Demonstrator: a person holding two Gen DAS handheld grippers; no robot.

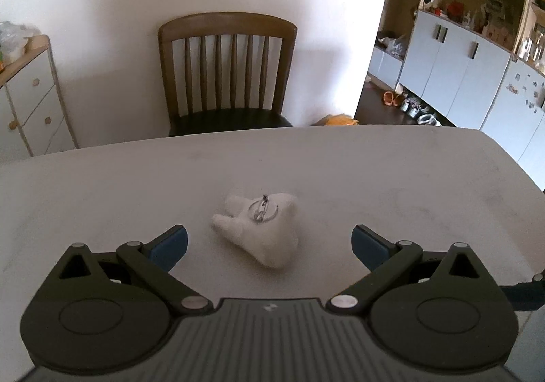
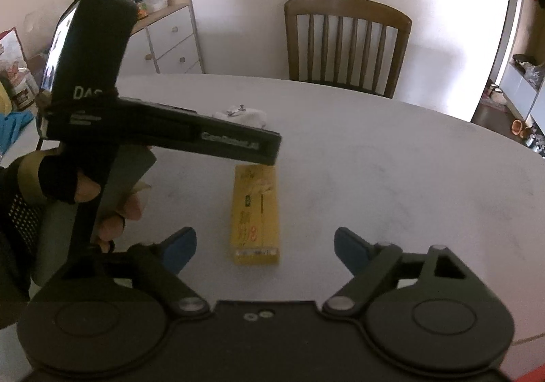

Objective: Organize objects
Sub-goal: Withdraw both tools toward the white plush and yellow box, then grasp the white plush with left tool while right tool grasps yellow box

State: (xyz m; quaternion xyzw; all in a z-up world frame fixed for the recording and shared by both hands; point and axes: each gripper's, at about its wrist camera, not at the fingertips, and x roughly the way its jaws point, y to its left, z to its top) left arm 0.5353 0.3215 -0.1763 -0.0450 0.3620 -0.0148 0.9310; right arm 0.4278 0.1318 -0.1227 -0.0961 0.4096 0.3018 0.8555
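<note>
A small white plush toy (image 1: pixel 259 228) with a metal key ring lies on the pale table (image 1: pixel 374 177), just ahead of my left gripper (image 1: pixel 269 247). That gripper is open, its blue pads wide on either side of the toy without touching it. In the right wrist view a yellow box (image 2: pixel 255 211) lies lengthwise on the table (image 2: pixel 391 160), partly between the fingers of my open right gripper (image 2: pixel 265 249), which does not touch it. The left gripper's body and a gloved hand (image 2: pixel 68 184) fill the left of that view, with the plush toy (image 2: pixel 243 114) behind them.
A wooden chair (image 1: pixel 226 72) stands at the table's far edge against a white wall. A white drawer unit (image 1: pixel 30 96) with clutter on top is at the left. Pale blue cupboards (image 1: pixel 470 51) and shelves stand beyond a doorway at the right.
</note>
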